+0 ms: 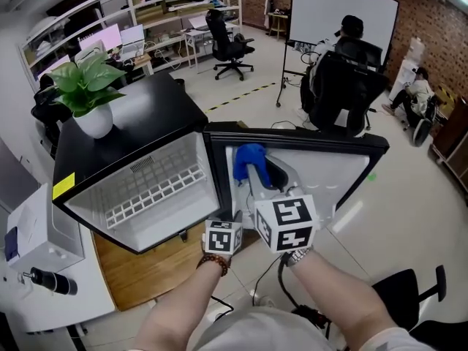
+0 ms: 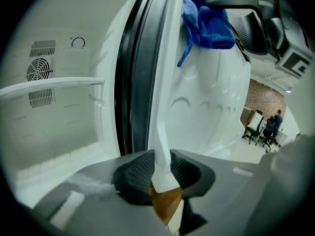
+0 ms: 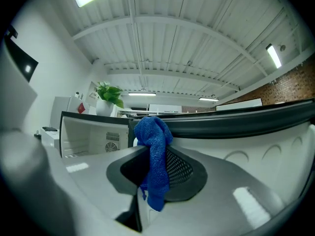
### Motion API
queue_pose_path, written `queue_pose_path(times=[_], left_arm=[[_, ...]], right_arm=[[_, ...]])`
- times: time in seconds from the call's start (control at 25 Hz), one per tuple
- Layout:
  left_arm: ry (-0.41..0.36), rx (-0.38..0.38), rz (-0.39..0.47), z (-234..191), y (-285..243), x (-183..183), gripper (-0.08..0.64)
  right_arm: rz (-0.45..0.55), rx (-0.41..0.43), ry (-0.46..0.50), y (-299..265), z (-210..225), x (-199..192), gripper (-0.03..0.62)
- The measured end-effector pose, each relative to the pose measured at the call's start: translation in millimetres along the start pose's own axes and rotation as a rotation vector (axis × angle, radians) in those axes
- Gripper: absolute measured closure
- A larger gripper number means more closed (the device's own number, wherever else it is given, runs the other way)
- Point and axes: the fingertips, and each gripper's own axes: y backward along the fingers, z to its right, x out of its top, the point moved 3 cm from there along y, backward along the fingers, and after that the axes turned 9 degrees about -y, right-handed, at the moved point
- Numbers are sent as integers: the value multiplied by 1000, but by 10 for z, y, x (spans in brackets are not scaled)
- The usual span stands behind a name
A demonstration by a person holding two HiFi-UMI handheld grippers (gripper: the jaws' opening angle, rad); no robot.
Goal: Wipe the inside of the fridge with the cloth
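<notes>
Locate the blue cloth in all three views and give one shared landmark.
Head view: cloth at centre, in front of the open fridge door.
Left gripper view: cloth at top, right of centre, in front of the door's white lining.
Right gripper view: cloth at centre, pinched between the jaws.
Shared landmark: the fridge door, seen in all three views.

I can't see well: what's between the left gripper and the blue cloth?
The fridge door's white edge, shown in the left gripper view.
</notes>
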Motion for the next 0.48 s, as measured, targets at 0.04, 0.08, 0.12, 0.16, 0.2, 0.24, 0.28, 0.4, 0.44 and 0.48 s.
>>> queue_pose_path(times=[0.04, 0.08, 0.12, 0.16, 0.2, 0.24, 0.28, 0.4, 0.44, 0.48], left_arm=[[3, 2, -1, -4, -3, -3, 456], [6, 4, -2, -8, -8, -11, 456], [8, 5, -2, -10, -11, -17, 456], [11, 6, -2, -9, -15, -21, 456], [14, 6, -1, -7, -20, -23, 456], [16, 6, 0, -7, -24, -22, 456], [19, 6, 1, -8, -26, -20, 456], [24, 8, 2, -13, -24, -16, 456], [24, 10, 1, -15, -24, -14, 456], [24, 12, 1, -16, -25, -11, 456]], right_arm=[[1, -7, 1, 22, 38, 4, 512], [3, -15, 1, 47, 78, 9, 512], [5, -23, 0, 75, 122, 14, 512], [8, -33, 0, 108, 171, 19, 512], [11, -44, -2, 142, 223, 24, 512], [13, -56, -4, 176, 279, 30, 512], [16, -68, -6, 209, 336, 36, 512], [21, -105, -9, 307, 510, 49, 512], [22, -117, -9, 341, 570, 54, 512], [23, -129, -9, 376, 632, 59, 512]])
